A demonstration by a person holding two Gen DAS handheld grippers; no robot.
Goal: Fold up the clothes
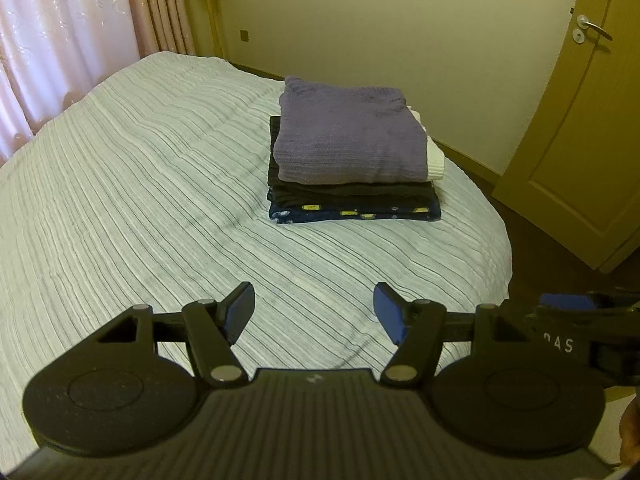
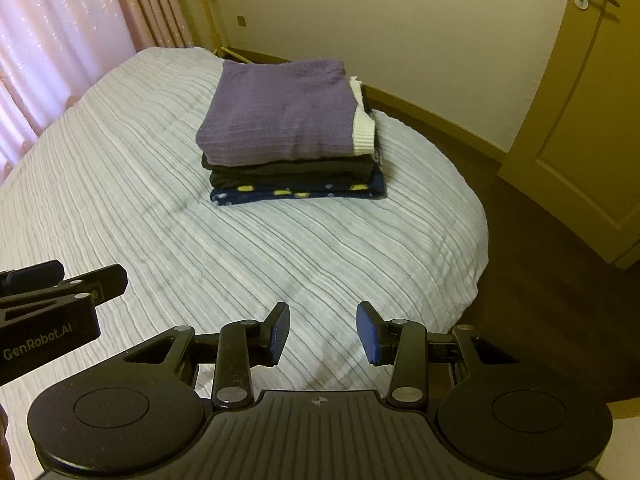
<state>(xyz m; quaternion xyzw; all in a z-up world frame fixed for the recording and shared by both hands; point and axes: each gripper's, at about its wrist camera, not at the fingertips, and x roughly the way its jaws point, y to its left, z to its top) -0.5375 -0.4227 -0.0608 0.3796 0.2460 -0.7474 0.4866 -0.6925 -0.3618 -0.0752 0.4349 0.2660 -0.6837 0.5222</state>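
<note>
1. Left wrist view: left gripper (image 1: 314,312), jaws spread apart with nothing between them, blue pads facing each other, poised over the striped bedspread (image 1: 140,184).
2. Right wrist view: right gripper (image 2: 323,330), jaws likewise parted and empty, over the near part of the same bedspread; the left gripper shows at the left edge beside it.
3. Stack of folded clothes (image 1: 352,152), on the bed's far right part, well apart from both grippers. Top to bottom: purple knit (image 2: 280,114) with a white ribbed edge (image 2: 365,128) at its right side; black garment (image 2: 288,172); dark blue patterned piece (image 2: 300,194) with yellow marks.
4. Pink curtains (image 1: 60,40), far left, behind the bed.
5. Door (image 2: 592,120) with a metal handle, right side.
6. Cream wall (image 1: 380,20), behind the stack.
</note>
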